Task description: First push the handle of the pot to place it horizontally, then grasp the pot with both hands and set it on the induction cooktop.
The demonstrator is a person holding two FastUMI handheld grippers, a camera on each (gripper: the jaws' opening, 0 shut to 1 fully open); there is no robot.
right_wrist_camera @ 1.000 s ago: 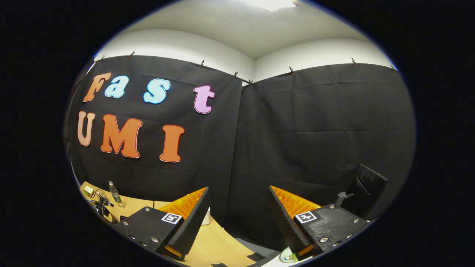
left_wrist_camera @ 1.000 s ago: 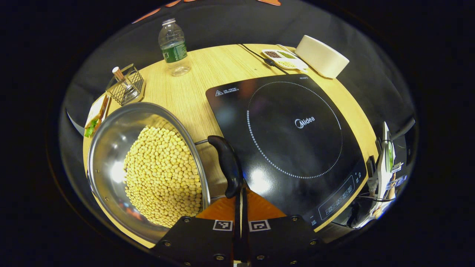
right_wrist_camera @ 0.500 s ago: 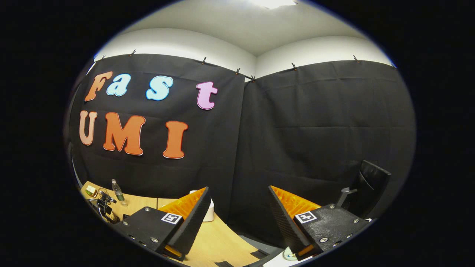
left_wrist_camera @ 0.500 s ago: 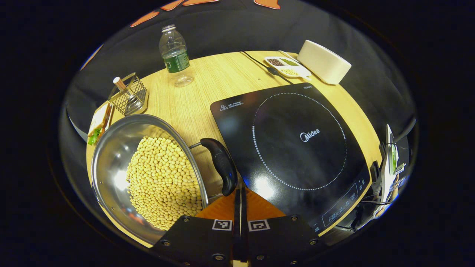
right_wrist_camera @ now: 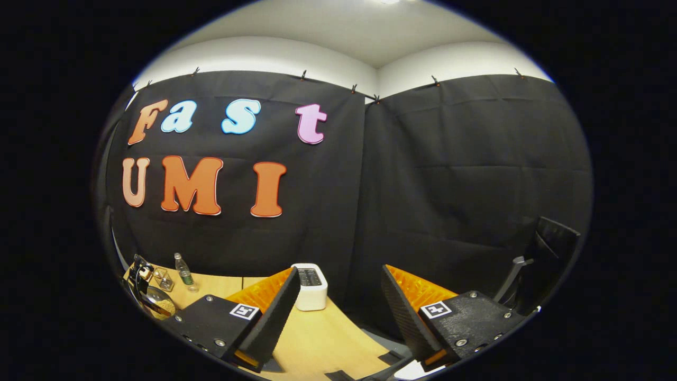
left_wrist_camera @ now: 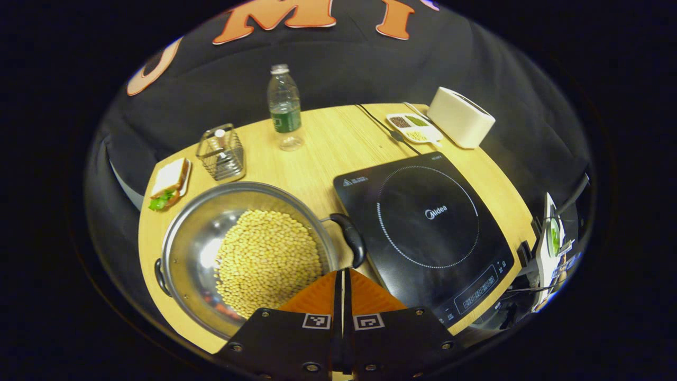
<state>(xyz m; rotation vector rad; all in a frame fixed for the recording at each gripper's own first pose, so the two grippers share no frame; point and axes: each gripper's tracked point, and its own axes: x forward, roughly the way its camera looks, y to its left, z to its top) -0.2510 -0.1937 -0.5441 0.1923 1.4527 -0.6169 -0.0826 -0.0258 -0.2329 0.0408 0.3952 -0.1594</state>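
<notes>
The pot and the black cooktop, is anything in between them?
In the left gripper view, the pot has a black handle sticking out toward the cooktop. Besides the handle, only a strip of bare table shows.

The pot's (left_wrist_camera: pixel 248 254) near rim was hidden behind the left gripper (left_wrist_camera: pixel 342 275). In the right gripper view the pot (right_wrist_camera: pixel 158 307) was tiny, perhaps partly cut off.

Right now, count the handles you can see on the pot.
2. One black handle sits on the pot's side nearest the induction cooktop; the other handle is on the opposite rim, partly hidden.
</notes>
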